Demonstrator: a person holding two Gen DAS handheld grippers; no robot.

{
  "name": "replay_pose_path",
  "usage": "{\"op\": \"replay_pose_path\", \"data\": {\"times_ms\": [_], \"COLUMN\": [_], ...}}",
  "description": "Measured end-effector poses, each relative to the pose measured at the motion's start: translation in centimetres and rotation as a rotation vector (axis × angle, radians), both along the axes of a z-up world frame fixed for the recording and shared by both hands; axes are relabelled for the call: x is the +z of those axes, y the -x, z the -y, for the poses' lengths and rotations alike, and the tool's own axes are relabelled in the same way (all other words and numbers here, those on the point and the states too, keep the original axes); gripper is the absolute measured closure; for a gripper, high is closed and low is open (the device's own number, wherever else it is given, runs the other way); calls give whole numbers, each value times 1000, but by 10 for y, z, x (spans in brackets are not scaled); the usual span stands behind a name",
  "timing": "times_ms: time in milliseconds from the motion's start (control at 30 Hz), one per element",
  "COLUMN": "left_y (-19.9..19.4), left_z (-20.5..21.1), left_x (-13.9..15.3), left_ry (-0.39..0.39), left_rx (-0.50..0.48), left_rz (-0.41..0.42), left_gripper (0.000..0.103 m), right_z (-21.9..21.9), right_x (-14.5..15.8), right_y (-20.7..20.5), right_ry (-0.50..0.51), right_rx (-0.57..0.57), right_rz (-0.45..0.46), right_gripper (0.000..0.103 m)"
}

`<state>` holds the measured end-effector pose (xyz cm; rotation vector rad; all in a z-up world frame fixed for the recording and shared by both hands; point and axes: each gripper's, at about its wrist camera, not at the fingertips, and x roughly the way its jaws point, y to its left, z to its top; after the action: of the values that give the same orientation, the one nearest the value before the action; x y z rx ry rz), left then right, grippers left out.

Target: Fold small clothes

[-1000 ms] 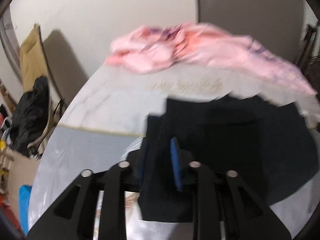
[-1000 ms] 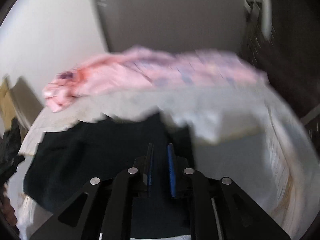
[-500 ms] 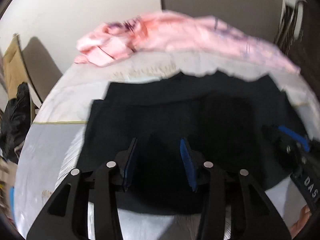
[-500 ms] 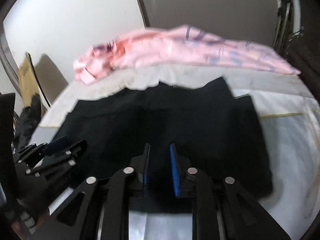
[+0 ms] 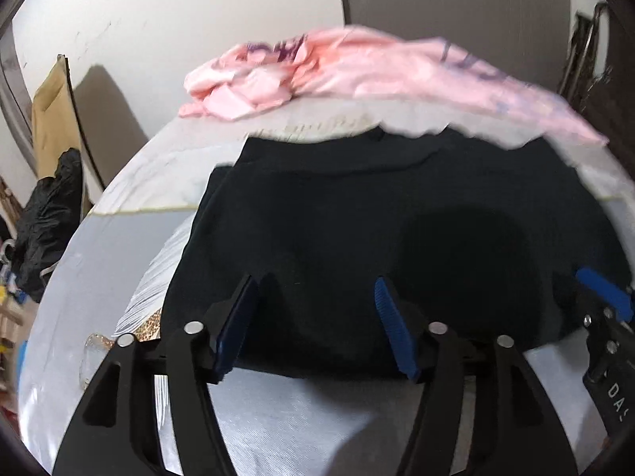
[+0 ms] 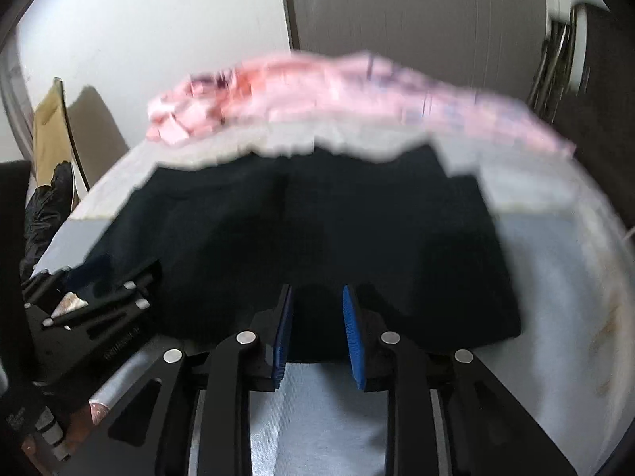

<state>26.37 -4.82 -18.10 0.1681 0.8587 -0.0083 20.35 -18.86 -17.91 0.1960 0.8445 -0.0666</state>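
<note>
A black garment (image 5: 357, 230) lies spread flat on the silver-grey bed cover (image 5: 119, 261); it also fills the middle of the right wrist view (image 6: 317, 230). My left gripper (image 5: 313, 279) hovers over the garment's near hem, wide open with nothing between its blue pads. My right gripper (image 6: 316, 291) is at the same near hem further right, open with a narrower gap and holding nothing. Each gripper shows in the other's view: the right gripper (image 5: 603, 301) and the left gripper (image 6: 107, 297).
A crumpled pink garment (image 5: 357, 67) stretches across the far side of the bed (image 6: 555, 277). At the left, cardboard (image 5: 49, 119) leans on the wall beside a black bundle (image 5: 51, 214). A metal rack (image 5: 587, 51) stands at the far right.
The black garment went from bunched in both shut grippers to lying flat. The left gripper opened wide and the right opened a little; both drew back to the near hem.
</note>
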Motion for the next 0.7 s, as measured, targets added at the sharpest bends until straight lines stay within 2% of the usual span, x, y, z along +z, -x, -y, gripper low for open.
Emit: {"op": "replay_pose_path", "data": {"times_ms": [100, 167, 233, 267, 333, 367, 400, 433, 500, 533, 600, 633, 700], "left_y": [-14, -15, -11, -12, -22, -30, -36, -35, -32, -30, -18, -13, -6], "left_z": [-7, -14, -26, -34, -44, -48, -50, -46, -36, -34, -28, -23, -3], "left_x": [-3, 2, 14, 18, 12, 2, -8, -8, -4, 0, 15, 22, 32], "left_ry": [62, 108, 161, 160, 158, 157, 163, 135, 75, 82, 157, 162, 108], "left_rx": [18, 24, 29, 55, 83, 87, 82, 77, 90, 91, 32, 10, -25], "left_rz": [-47, -67, -36, -9, -35, -77, -95, -67, -61, -65, -45, -23, 11], "left_gripper": [31, 33, 36, 36, 36, 34, 31, 31, 33, 36, 39, 39, 38], "right_z": [4, 23, 45, 58, 78, 90, 99, 102, 104, 103, 102, 100, 92], "right_x": [3, 11, 19, 21, 7, -7, -11, -11, -2, 3, 13, 18, 22], "right_y": [1, 10, 12, 11, 4, 2, 5, 5, 9, 12, 16, 17, 16], "right_ry": [-25, -137, -130, -100, -96, -165, -233, -259, -257, -252, -275, -287, -253], "right_rx": [7, -32, -112, -148, -180, -185, -189, -193, -212, -219, -193, -178, -157], "right_rz": [9, 53, 77, 82, 17, -11, 11, 5, 29, 53, 97, 118, 121], "right_gripper": [79, 80, 78, 76, 78, 80, 81, 81, 83, 79, 79, 79, 78]}}
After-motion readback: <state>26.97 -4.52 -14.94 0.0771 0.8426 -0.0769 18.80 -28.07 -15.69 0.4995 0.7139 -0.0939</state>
